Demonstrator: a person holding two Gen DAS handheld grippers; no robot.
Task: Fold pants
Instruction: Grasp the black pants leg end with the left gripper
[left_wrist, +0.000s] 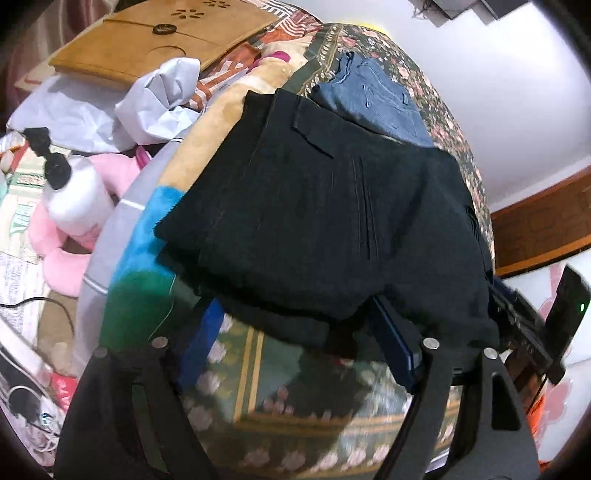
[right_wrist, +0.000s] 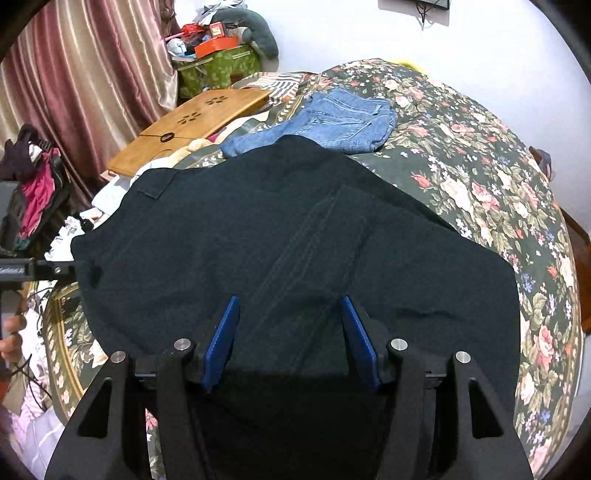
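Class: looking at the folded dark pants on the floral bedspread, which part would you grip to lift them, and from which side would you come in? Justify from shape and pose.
Grip the near folded edge of the dark pants, coming in low from the front. That edge hangs thick and slightly raised over the bedspread, so fingers can slide under it. The far edge overlaps the folded blue jeans, so approaching there risks snagging them.

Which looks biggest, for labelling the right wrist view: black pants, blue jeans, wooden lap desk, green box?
Largest to smallest as they look:
1. black pants, though nearest the camera, so enlarged
2. wooden lap desk and blue jeans: alike, not ranked
3. green box, farthest away
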